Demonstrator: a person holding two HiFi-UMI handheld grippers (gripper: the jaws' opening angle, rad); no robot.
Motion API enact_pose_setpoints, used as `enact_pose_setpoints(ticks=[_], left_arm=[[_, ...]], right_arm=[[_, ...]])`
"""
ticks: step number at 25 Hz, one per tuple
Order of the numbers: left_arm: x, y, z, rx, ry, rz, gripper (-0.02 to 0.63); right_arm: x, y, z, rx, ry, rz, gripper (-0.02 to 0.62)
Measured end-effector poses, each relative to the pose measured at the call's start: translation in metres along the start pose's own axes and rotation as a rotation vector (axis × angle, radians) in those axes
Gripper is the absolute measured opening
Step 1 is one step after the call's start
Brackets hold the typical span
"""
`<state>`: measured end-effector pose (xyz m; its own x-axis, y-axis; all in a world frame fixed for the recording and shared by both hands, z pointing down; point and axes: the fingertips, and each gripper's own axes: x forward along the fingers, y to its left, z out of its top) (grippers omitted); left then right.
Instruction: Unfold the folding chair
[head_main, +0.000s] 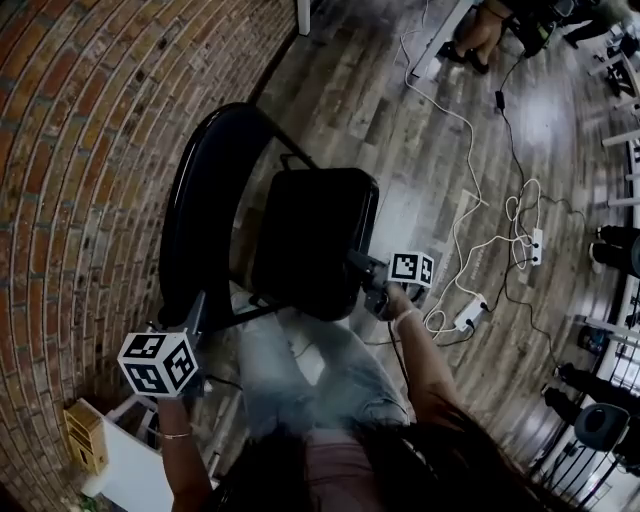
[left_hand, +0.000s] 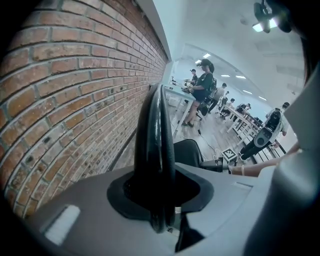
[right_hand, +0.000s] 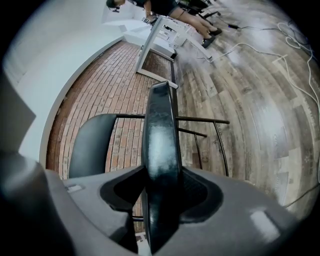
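One black folding chair (head_main: 290, 255) stands on the wood floor (head_main: 400, 110), close by the brick wall (head_main: 70, 150). From the head view its curved backrest (head_main: 200, 200) is nearest the wall and its seat (head_main: 320, 225) lies on the side away from the wall. Whether the seat is fully down, cannot tell.

Two grippers are in use, each with one marker cube.
- Left gripper (head_main: 196, 312), cube (head_main: 158, 362): at the near end of the backrest. Its own view shows the dark backrest edge running straight up between the jaws, which are clamped on it from both sides.
- Right gripper (head_main: 360, 266), cube (head_main: 411, 268): at the seat's outer edge. Its own view shows the glossy seat edge filling the gap between the jaws, gripped on both sides.

The right gripper view also shows two thin metal bars (right_hand: 200, 120) of the frame crossing behind the seat.

On the floor to the right are loose white cables (head_main: 455, 120) and two white power strips, one (head_main: 470, 312) near the right gripper and one (head_main: 537, 246) farther out.

One person's feet (head_main: 478, 40) are at the top edge of the head view. Several more people stand well off in the left gripper view.
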<state>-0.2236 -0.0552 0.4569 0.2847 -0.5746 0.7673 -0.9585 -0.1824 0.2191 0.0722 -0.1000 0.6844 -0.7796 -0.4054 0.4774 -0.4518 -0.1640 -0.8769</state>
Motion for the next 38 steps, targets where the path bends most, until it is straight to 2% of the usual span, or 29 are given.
enact_pose_setpoints(ticks=[21,28,32,38], left_arm=[[0.016,0.071,-0.006,-0.075,0.002,-0.113,0.101],[0.018,0.072,-0.009,-0.071,-0.01,-0.142,0.1],[0.024,0.064,-0.011,-0.071,-0.027,-0.204,0.085],[0.028,0.05,-0.014,-0.054,-0.023,-0.257,0.066]], right_arm=[[0.006,-0.026,0.001,0.004,-0.054,0.002,0.21],[0.0,-0.04,0.002,0.011,-0.067,0.014,0.216],[-0.009,-0.056,0.006,0.01,-0.096,-0.017,0.22],[-0.016,-0.069,0.009,0.017,-0.124,-0.006,0.224]])
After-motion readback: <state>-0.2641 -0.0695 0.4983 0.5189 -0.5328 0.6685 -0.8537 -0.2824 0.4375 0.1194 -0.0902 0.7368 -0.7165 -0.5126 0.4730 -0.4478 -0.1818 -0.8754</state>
